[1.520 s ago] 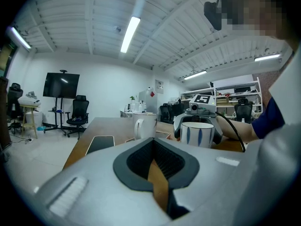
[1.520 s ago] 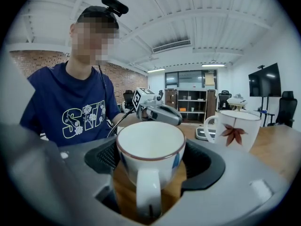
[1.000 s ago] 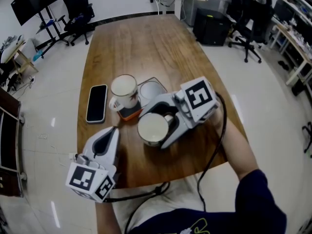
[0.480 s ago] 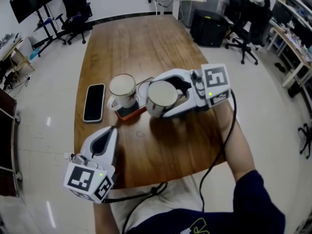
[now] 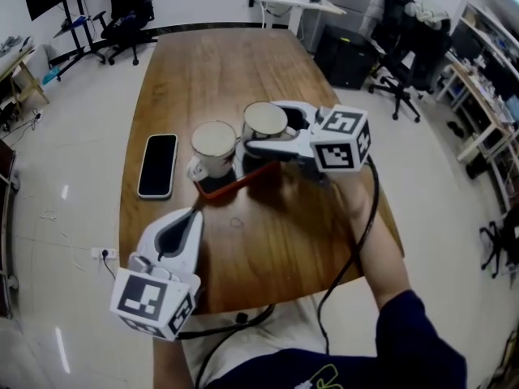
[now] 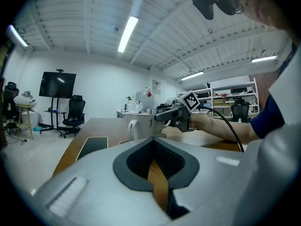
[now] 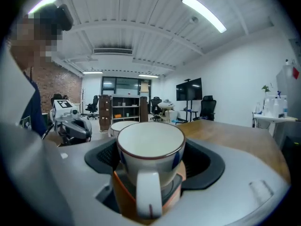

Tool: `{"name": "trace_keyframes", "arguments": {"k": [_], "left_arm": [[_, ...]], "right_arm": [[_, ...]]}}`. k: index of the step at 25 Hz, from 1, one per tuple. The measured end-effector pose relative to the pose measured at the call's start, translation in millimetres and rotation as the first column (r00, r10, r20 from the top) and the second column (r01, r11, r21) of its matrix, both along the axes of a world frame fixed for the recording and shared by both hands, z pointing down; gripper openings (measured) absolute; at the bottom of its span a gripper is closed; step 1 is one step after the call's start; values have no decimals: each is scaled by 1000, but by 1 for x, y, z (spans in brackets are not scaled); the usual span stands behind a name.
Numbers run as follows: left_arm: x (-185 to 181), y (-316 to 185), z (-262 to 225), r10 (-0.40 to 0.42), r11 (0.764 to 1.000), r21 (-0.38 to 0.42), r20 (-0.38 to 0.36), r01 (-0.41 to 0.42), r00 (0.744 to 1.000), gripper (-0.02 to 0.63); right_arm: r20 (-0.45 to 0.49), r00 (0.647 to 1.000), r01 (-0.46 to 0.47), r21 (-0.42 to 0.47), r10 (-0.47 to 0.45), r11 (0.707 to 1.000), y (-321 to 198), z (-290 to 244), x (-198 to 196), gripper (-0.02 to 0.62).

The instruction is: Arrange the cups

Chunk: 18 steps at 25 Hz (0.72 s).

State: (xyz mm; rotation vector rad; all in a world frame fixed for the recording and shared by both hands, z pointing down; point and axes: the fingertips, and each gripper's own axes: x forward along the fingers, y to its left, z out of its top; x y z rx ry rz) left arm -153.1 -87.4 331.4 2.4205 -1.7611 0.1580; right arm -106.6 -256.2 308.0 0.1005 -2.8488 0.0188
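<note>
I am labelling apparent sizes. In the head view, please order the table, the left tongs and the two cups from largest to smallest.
1. table
2. left tongs, enlarged by nearness to the camera
3. held cup and cup on the coaster: alike, not ranked

Cups: two, free cup (image 5: 214, 143), held cup (image 5: 265, 120). Phone (image 5: 157, 164): one. Tongs: two, left tongs (image 5: 191, 213), right tongs (image 5: 264, 128).

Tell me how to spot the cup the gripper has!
Find the long wooden table, then the orange tray near its middle. Of the two white cups there, pick the right-hand cup, the only one clamped in the right gripper; the other cup stands free nearer the black phone.
</note>
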Motion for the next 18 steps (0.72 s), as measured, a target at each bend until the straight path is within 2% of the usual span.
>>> {"name": "trace_keyframes", "arguments": {"k": [6,12,15,17,18], "left_arm": [[8,1,0,31,1000,4,11,-31,999,3],[6,0,-2,30,1000,5,3,-30,1000,3],[4,-1,-2,27,1000,3,6,-27,1000,3],[4,0,0,34,999,-1,2,-34,999,3],[5,1,1,36,999,-2,1,-36,999,3]], "right_arm": [[-78,996,-37,-3,37,999,-6,23,-6,383],[-40,999,-8,-3,8,1000,-4,23,-8,387],[47,999,4,9,-4,1000,-5,11,-7,399],[162,987,-4,-13,6,1000,-8,-8,-2,494],[214,977,-12,-25,17,1000,-10,-18,2,517]]}}
